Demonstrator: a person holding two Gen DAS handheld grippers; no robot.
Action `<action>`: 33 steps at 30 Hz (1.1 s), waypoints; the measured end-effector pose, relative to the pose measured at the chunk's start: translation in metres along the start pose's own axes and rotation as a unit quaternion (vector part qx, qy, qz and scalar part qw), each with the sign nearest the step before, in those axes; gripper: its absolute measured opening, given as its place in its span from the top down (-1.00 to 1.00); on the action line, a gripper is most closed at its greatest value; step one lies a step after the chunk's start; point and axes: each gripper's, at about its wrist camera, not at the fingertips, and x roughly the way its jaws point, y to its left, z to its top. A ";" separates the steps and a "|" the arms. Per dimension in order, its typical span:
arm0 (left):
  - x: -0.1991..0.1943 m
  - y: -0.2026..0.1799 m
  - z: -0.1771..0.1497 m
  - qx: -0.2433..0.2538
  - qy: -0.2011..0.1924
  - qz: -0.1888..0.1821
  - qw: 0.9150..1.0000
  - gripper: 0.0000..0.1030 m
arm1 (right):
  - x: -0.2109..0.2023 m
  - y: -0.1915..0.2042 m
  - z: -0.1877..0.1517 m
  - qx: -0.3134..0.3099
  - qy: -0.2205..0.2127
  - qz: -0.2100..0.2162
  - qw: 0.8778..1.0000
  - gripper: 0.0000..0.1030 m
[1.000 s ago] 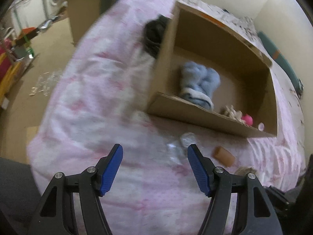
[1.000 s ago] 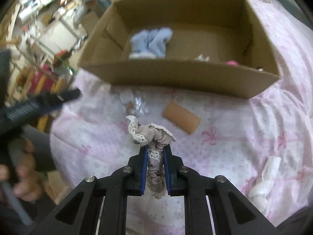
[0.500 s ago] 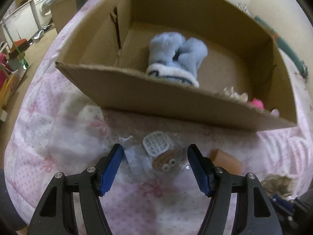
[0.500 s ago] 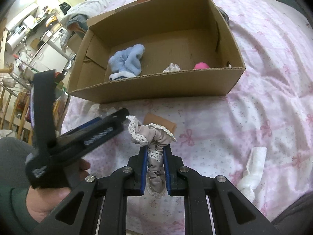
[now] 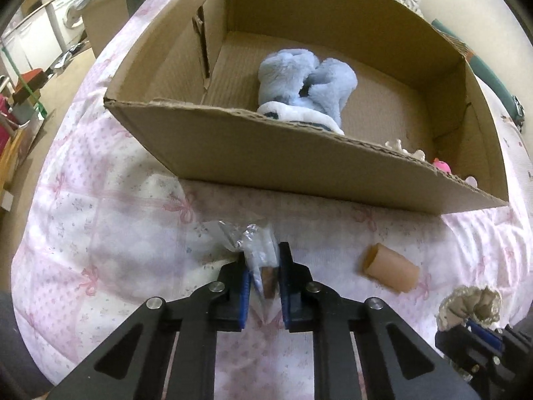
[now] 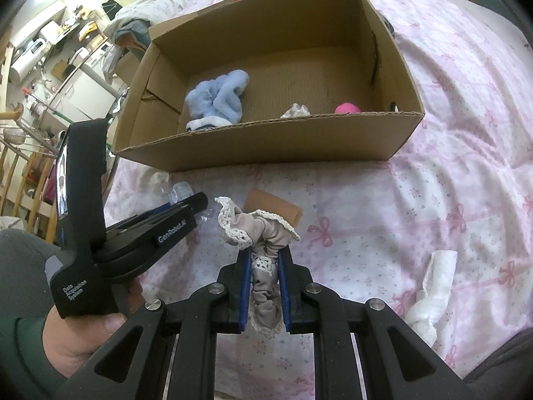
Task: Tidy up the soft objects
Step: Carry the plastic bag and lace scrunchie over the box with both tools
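Plastic packet [image 5: 256, 253] lay on the pink bedspread [image 5: 100, 233] before the cardboard box [image 5: 266, 156], the left gripper [image 5: 263, 266] closing on it; the right gripper [image 6: 265, 266] pinched a lace-trimmed scrunchie [image 6: 263, 233].

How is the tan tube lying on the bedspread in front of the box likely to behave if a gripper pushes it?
The tan tube lies on its side, so it would probably roll. It is open-ended and looks hollow, so it is likely light. The soft quilted bedspread may slow it.
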 end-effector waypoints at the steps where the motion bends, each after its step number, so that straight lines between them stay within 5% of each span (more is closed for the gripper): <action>1: -0.001 0.006 0.000 0.003 0.001 0.000 1.000 0.75 | 0.000 0.000 0.000 0.000 0.000 0.000 1.000 0.67; 15: -0.023 0.020 -0.012 0.007 0.017 0.016 1.000 0.75 | 0.000 0.004 0.002 -0.011 -0.006 0.001 1.000 0.67; 23: -0.057 0.033 -0.019 0.021 -0.013 0.031 0.999 0.75 | -0.003 0.004 -0.003 -0.015 -0.004 -0.001 1.000 0.67; 33: -0.124 0.041 -0.011 0.021 -0.065 0.034 0.997 0.75 | -0.054 0.013 -0.003 -0.029 -0.105 0.038 0.993 0.67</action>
